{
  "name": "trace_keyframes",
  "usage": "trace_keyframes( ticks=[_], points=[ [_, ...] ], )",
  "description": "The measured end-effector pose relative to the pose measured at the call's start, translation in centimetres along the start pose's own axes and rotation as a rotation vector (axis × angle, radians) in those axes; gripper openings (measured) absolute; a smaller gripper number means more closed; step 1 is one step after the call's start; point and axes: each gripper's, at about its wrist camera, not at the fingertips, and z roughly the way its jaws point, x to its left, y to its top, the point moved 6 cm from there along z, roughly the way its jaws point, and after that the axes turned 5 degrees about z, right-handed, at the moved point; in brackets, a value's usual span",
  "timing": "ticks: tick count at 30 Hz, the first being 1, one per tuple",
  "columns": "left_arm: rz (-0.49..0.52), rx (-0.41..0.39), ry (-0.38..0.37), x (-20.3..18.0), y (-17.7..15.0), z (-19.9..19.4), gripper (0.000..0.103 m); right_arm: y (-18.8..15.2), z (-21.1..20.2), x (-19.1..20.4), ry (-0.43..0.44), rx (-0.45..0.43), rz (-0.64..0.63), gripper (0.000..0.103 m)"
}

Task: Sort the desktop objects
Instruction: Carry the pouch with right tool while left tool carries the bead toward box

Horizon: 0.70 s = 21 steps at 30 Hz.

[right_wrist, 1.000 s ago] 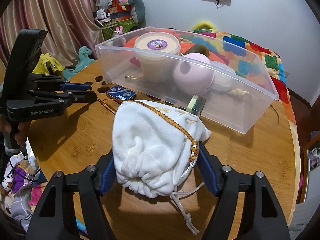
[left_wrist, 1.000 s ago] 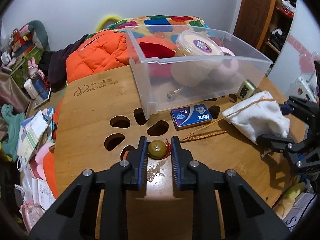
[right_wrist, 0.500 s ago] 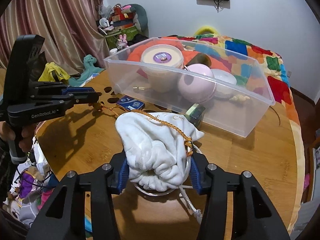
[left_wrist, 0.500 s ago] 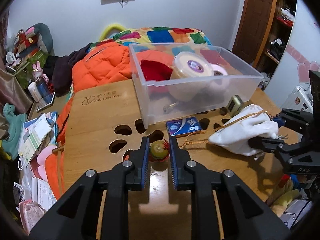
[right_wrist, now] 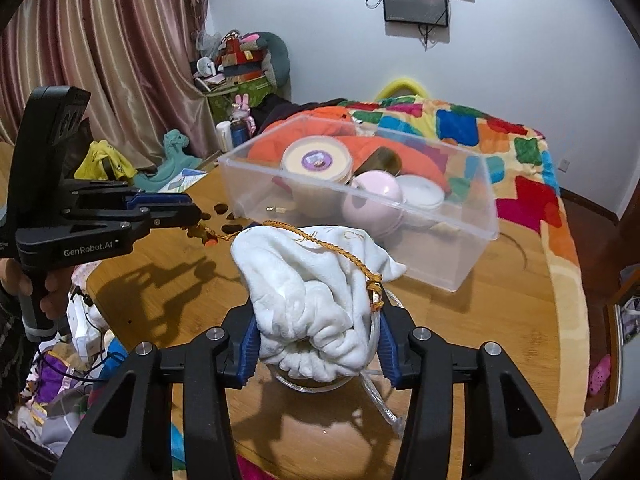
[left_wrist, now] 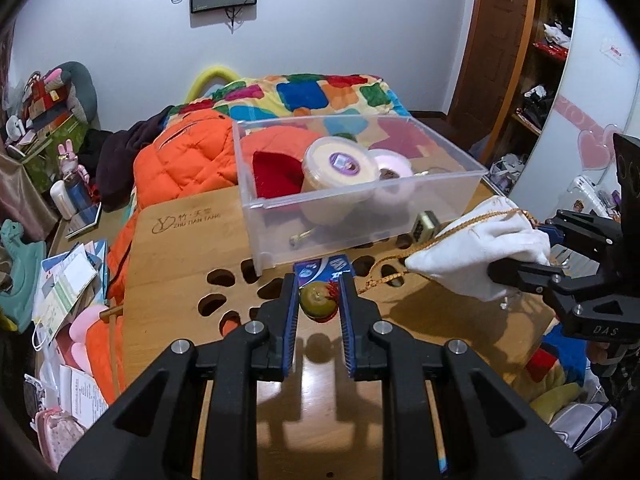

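Both my grippers hold their loads above the round wooden table (left_wrist: 188,248).

My left gripper (left_wrist: 319,300) is clamped on a small olive-green bead with a red tassel (left_wrist: 316,299); my right gripper (right_wrist: 318,344) squeezes a white fleece drawstring pouch (right_wrist: 316,292). A braided gold cord (left_wrist: 404,258) runs between bead and pouch. The clear plastic storage bin (left_wrist: 360,204) sits just beyond, a blue card pack (left_wrist: 324,269) touching its front wall.

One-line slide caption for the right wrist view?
Right gripper clamps a white drawstring pouch above the wooden table, its gold cord running to the left gripper.
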Motion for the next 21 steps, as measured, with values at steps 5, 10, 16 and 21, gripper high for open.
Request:
trace_keyframes(
  ticks=[5, 10, 16, 21],
  points=[
    [0.019, -0.023, 0.001, -1.0, 1.0, -0.9, 0.019, 0.8, -1.3, -0.7, -0.027, -0.026, -0.005, 0.044],
    [0.033, -0.047, -0.003, -2.0, 2.3, -1.4, 0.019, 1.7, -2.6, -1.3, -0.047, -0.055, -0.010, 0.044],
    [0.040, -0.075, -0.020, -2.8, 4.2, -1.7, 0.019, 2.7, -3.7, -1.9, -0.066, -0.082, -0.014, 0.044],
    [0.050, -0.087, -0.035, -3.5, 5.7, -1.2, 0.019, 3.8, -4.1, -2.9, -0.080, -0.100, -0.014, 0.044]
  ],
)
